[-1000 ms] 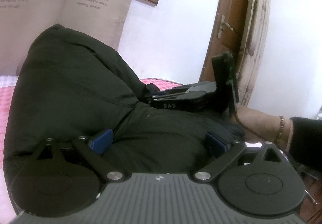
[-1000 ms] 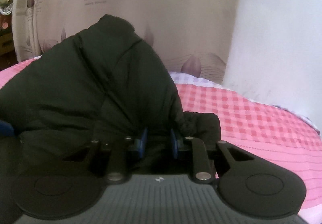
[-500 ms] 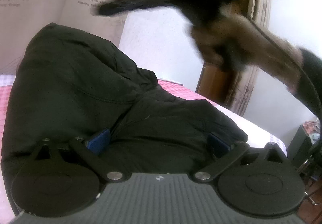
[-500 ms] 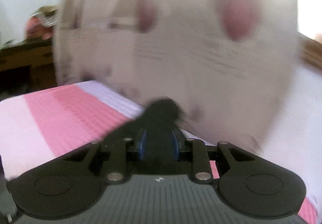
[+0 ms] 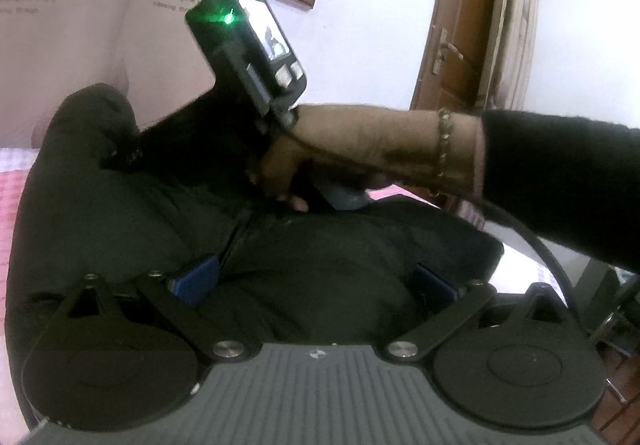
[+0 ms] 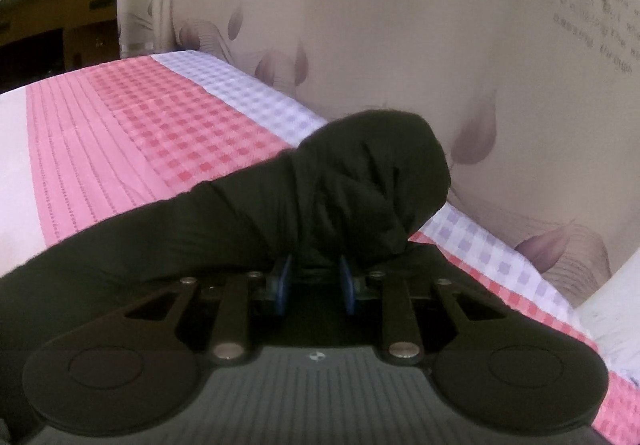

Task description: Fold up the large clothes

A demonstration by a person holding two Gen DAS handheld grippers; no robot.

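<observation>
Since the earlier frame, the right gripper (image 6: 314, 281) has swung left across the bed (image 6: 160, 133), pinching a sleeve of the black jacket (image 5: 320, 265). The left gripper (image 5: 316, 281) gapes wide over the near bulk, gripping nothing. Folding is partway done.

Ahead of my left claw (image 5: 312, 285) the jacket (image 5: 120, 213) lies heaped on the bed, bulging up between its spread fingers and rising highest to its left. Beyond that heap my right hand (image 5: 316, 157) comes in from the right, above the cloth. Behind it stand the curtain (image 5: 80, 5) at left and the door (image 5: 460, 25) at right. A sleeve end (image 6: 360, 185) sits between my right claw (image 6: 314, 281) fingers, the bedspread (image 6: 140, 133) left and beyond.
</observation>
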